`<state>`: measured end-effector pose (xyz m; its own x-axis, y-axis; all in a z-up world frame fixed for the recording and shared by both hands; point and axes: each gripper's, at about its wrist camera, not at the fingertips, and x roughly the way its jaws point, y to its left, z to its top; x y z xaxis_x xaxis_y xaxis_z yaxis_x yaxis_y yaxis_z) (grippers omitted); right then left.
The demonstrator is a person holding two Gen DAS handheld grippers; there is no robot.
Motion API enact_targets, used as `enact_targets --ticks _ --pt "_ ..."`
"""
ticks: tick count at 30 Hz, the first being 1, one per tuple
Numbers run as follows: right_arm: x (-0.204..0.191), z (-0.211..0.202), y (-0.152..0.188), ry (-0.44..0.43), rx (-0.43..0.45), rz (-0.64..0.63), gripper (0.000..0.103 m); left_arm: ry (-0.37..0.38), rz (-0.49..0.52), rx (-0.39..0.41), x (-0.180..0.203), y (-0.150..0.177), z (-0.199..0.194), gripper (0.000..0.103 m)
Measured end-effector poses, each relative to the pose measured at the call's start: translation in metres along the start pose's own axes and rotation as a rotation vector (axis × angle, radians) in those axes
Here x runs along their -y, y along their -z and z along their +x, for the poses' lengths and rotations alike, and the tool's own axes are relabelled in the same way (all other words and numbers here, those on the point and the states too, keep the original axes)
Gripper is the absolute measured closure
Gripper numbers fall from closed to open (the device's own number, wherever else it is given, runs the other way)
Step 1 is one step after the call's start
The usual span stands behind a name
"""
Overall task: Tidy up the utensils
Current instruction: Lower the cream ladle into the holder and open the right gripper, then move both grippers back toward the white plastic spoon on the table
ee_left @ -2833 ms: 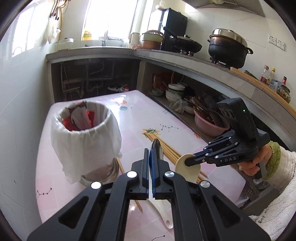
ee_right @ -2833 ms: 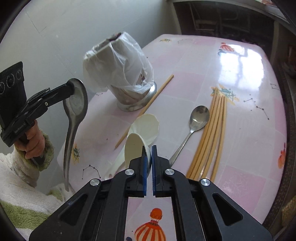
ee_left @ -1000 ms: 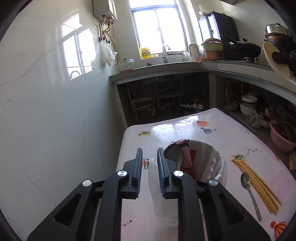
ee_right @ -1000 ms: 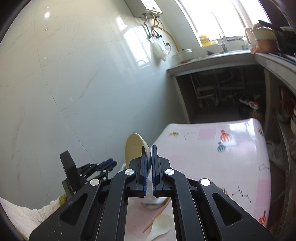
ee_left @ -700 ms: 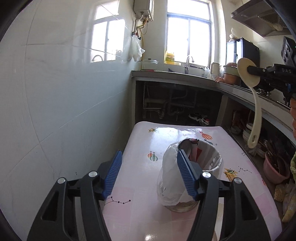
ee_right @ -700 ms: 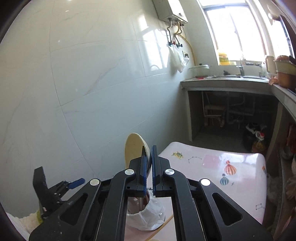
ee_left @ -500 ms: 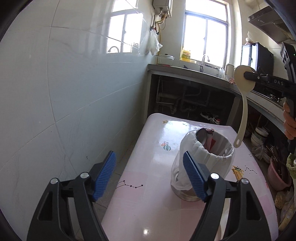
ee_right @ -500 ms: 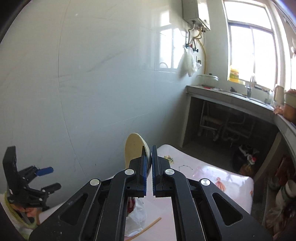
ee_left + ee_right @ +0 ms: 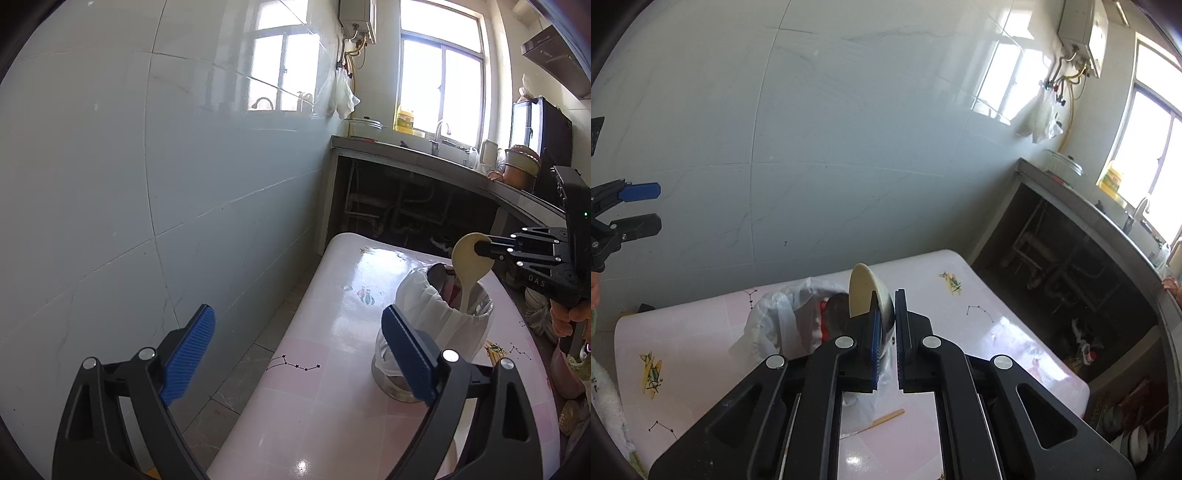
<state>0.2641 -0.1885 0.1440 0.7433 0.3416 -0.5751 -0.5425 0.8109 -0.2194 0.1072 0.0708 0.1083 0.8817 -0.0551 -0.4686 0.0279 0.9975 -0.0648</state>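
A cream plastic spoon [image 9: 469, 262] hangs handle-down, its handle tip inside the bag-lined metal container [image 9: 436, 325] on the pink table. My right gripper [image 9: 480, 248] grips the spoon's bowl [image 9: 862, 291] between its pads. The jaws are starting to open, and the bowl still sits between them. A dark metal spoon [image 9: 836, 310] stands in the container [image 9: 783, 325]. My left gripper [image 9: 297, 317] stands wide open with nothing between its fingers, drawn back to the near left of the container, and it shows at the left edge of the right wrist view [image 9: 650, 207].
The glossy pink table [image 9: 332, 387] runs along a tiled wall on the left. A single chopstick [image 9: 882, 419] lies beside the container's base. A counter with a sink [image 9: 424, 158] crosses the back, with dark open space under it. A hand [image 9: 565, 317] holds the right gripper.
My left gripper let go of the metal spoon in the container, opened wide and pulled back. My right gripper carried the cream spoon over the container and lowered its handle in.
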Motion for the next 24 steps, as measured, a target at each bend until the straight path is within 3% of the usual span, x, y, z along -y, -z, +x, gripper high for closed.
enact_targets --ticks 2,4,6,14,18,24 --pt "0.001 -0.001 0.006 -0.022 -0.022 0.04 0.082 0.022 0.032 -0.003 0.004 0.003 -0.001 0.009" --pt "0.006 -0.009 0.011 -0.039 -0.018 0.086 0.062 0.064 0.064 -0.022 0.011 0.006 -0.001 0.008" --pt "0.01 -0.021 0.013 -0.055 -0.01 0.137 0.057 0.112 0.086 -0.042 0.017 0.012 0.0 0.008" --pt "0.06 -0.084 0.051 -0.066 -0.001 0.494 0.055 0.308 0.087 -0.123 0.035 0.039 0.004 0.008" --pt "0.076 -0.098 0.091 -0.046 -0.058 0.686 0.055 0.316 0.113 -0.153 0.042 0.053 0.012 0.008" --pt "0.063 -0.098 0.152 -0.104 -0.135 0.926 0.059 0.367 0.061 -0.231 0.041 0.071 0.027 0.006"
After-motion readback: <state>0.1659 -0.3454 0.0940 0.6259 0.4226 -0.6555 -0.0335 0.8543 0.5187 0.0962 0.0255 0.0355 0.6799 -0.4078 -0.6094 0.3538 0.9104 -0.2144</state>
